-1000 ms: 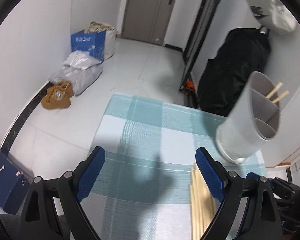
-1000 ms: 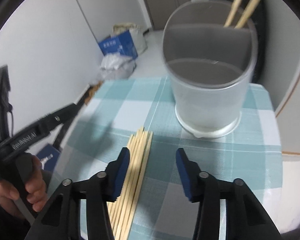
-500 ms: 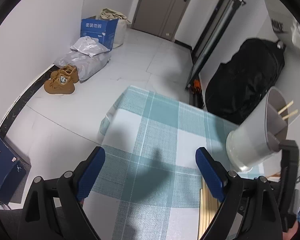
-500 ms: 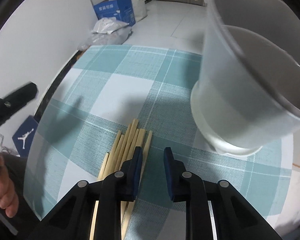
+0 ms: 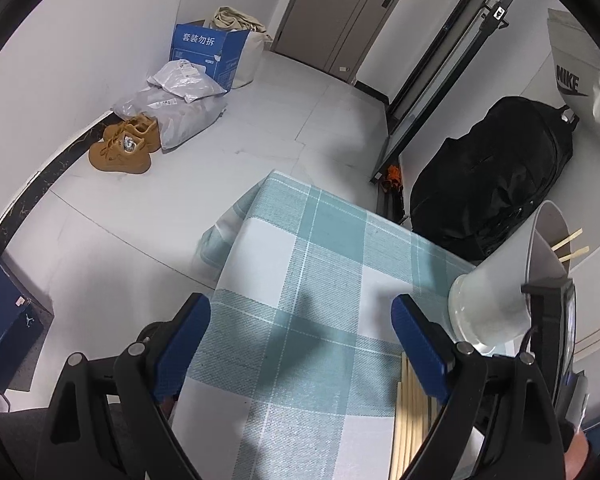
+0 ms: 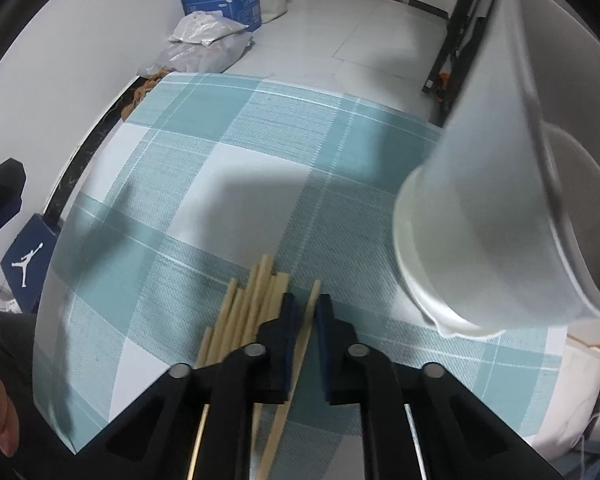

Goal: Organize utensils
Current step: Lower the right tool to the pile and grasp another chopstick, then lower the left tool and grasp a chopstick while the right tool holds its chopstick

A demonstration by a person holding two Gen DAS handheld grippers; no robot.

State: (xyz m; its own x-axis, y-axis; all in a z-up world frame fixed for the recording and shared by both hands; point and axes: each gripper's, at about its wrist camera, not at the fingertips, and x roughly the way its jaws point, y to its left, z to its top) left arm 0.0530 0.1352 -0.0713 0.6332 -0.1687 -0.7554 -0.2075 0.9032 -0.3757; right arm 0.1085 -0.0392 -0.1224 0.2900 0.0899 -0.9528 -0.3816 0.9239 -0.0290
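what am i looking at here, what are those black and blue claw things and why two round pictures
No robot here: a person holds a handheld two-finger gripper in each hand, each carrying a fisheye camera looking along its fingers, hence two round pictures. The left gripper is open and holds nothing, over the checked tablecloth. The right gripper has closed on one chopstick, the rightmost of a bundle of wooden chopsticks lying on the cloth. Beside them stands a white utensil holder with two chopsticks already inside.
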